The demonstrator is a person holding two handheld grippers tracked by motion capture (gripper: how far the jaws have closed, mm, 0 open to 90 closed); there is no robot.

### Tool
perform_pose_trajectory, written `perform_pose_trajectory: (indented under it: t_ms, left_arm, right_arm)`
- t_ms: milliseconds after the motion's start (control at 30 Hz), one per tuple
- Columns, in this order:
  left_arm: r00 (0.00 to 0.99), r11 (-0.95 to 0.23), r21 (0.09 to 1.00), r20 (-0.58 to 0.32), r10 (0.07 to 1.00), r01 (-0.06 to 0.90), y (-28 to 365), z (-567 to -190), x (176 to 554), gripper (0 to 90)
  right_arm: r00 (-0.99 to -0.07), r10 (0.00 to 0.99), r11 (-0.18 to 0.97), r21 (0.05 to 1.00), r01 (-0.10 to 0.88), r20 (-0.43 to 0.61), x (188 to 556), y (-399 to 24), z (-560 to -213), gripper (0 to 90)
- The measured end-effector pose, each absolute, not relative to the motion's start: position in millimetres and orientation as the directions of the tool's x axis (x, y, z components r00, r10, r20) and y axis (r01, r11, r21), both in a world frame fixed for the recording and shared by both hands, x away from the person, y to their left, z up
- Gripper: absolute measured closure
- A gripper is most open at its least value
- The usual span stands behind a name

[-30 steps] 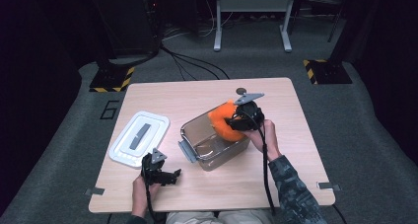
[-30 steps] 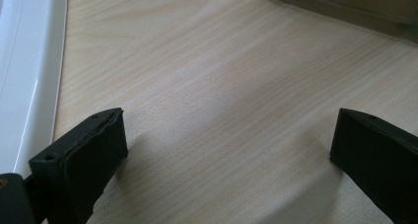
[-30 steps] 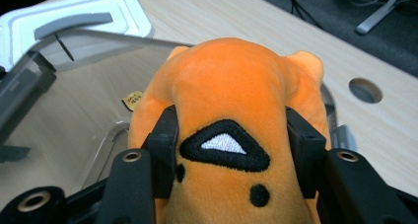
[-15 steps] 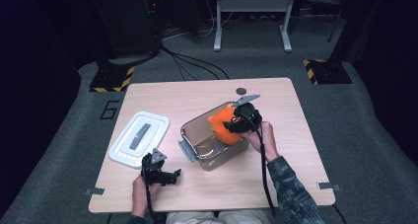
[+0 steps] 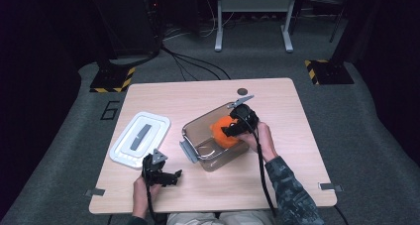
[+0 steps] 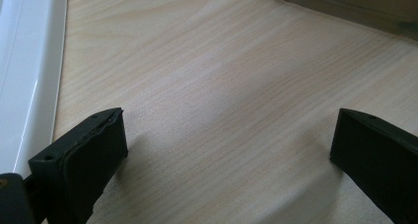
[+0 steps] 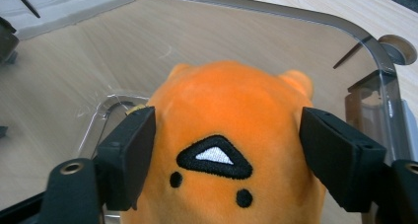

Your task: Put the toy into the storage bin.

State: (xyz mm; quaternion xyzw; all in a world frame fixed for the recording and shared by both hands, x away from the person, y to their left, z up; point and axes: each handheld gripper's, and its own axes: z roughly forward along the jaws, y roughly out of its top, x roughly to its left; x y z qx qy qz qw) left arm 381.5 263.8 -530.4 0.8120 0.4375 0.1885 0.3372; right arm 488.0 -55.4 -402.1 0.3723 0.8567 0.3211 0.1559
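Jaws of the right gripper (image 7: pixel 224 155), just opening, flank the orange plush (image 7: pixel 231 130) loosely.

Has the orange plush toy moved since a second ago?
Yes. The orange plush toy has come down from above the clear container's far rim into it; the right gripper's jaws have just been opening around it.
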Motion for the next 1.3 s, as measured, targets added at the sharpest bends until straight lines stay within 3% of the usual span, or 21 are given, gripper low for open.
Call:
perform_pose_trajectory:
  t_ms: [633, 767, 1000, 1100, 1300]
  left_arm:
    - [0.546, -0.39, 0.712, 0.01, 0.837, 0.584, 264, -530, 382, 0.5]
    - [0.546, -0.389, 0.712, 0.01, 0.838, 0.584, 264, -530, 382, 0.5]
    - [0.545, -0.388, 0.713, 0.011, 0.839, 0.584, 264, -530, 381, 0.5]
    - [0.545, -0.388, 0.713, 0.011, 0.839, 0.584, 264, -530, 381, 0.6]
    - [0.546, -0.389, 0.713, 0.011, 0.838, 0.583, 264, -530, 381, 0.5]
  right_arm:
    - [-0.674, 0.739, 0.483, 0.712, 0.509, -0.019, 480, -70, -389, 18.0]
    - [-0.695, 0.718, 0.518, 0.693, 0.501, -0.034, 478, -65, -390, 24.3]
    - [-0.716, 0.697, 0.558, 0.654, 0.51, -0.036, 483, -62, -396, 50.0]
    - [-0.708, 0.706, 0.55, 0.651, 0.524, -0.027, 483, -65, -396, 55.5]
    - [-0.699, 0.715, 0.541, 0.643, 0.542, -0.013, 485, -70, -397, 54.2]
